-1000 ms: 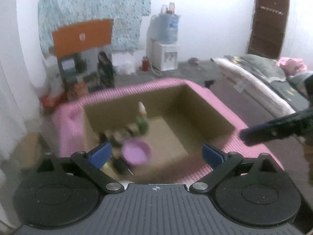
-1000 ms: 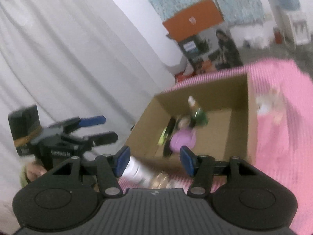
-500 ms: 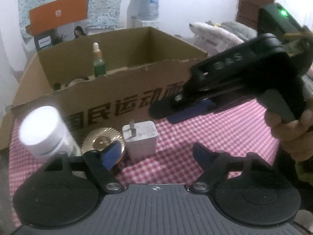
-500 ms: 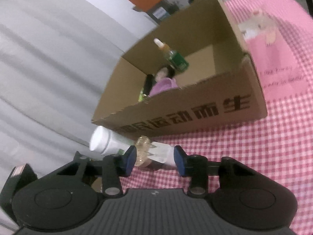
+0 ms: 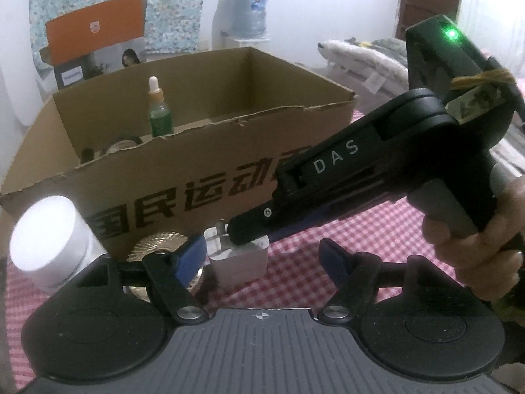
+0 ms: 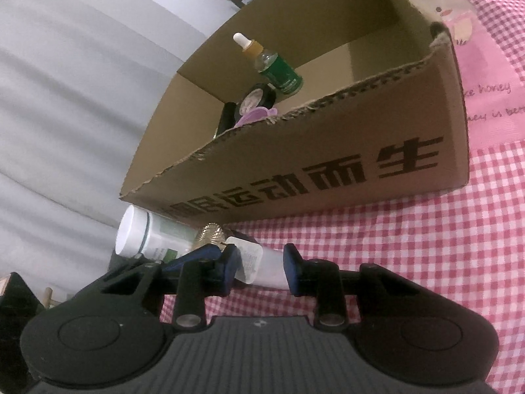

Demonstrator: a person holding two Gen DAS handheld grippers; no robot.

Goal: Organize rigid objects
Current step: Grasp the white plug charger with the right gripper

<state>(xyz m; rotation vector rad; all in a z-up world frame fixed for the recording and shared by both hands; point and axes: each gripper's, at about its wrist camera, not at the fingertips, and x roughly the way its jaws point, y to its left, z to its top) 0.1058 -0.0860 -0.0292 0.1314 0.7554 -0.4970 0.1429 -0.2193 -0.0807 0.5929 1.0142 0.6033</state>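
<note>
Checked pink-and-white cloth point(image 5: 361, 226) covers the bench under both of my grippers, with a cartoon print patch point(image 6: 485, 75) beyond the cardboard box point(image 5: 210, 177). My left gripper point(image 5: 262, 256) has its jaws wide, the white charger point(image 5: 239, 257) standing on the cloth between them, prongs up. My right gripper point(image 6: 261, 267) has its jaws straddling that charger point(image 6: 259, 264), close to its sides; I cannot tell whether they touch. A white bottle point(image 5: 52, 233) and gold disc point(image 5: 157, 246) lie beside it against the box front. Inside the box stands a green dropper bottle point(image 5: 160, 115). Behind, I see a water dispenser point(image 5: 249, 13), a brown door point(image 5: 433, 0) and a bed point(image 5: 367, 62).
</note>
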